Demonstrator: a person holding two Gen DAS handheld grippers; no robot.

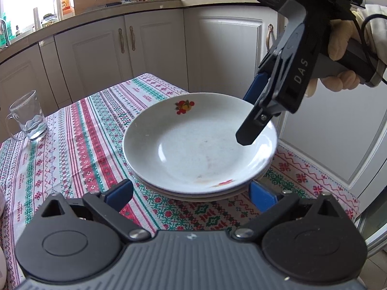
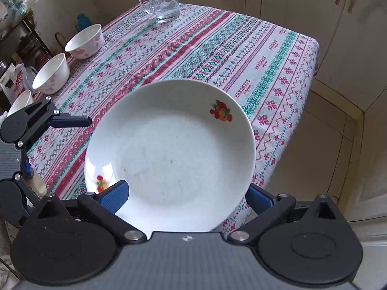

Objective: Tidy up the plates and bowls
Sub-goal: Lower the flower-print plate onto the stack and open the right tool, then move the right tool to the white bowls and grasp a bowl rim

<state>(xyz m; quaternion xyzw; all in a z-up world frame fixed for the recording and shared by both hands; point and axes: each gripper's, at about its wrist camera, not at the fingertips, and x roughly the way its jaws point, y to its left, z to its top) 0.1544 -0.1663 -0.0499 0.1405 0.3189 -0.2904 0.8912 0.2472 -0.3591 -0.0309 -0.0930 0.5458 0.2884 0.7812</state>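
Two grippers: our right gripper [image 2: 186, 197] pinches the top plate [image 2: 169, 154]'s rim above the stack [image 1: 193, 197] near the table [image 2: 278, 55]'s right edge; our left gripper [image 1: 191, 193] is spread.

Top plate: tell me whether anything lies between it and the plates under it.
Nothing visible does. The top plate, with the right gripper at its rim, sits straight above the stacked plates; the glass mug stands well aside.
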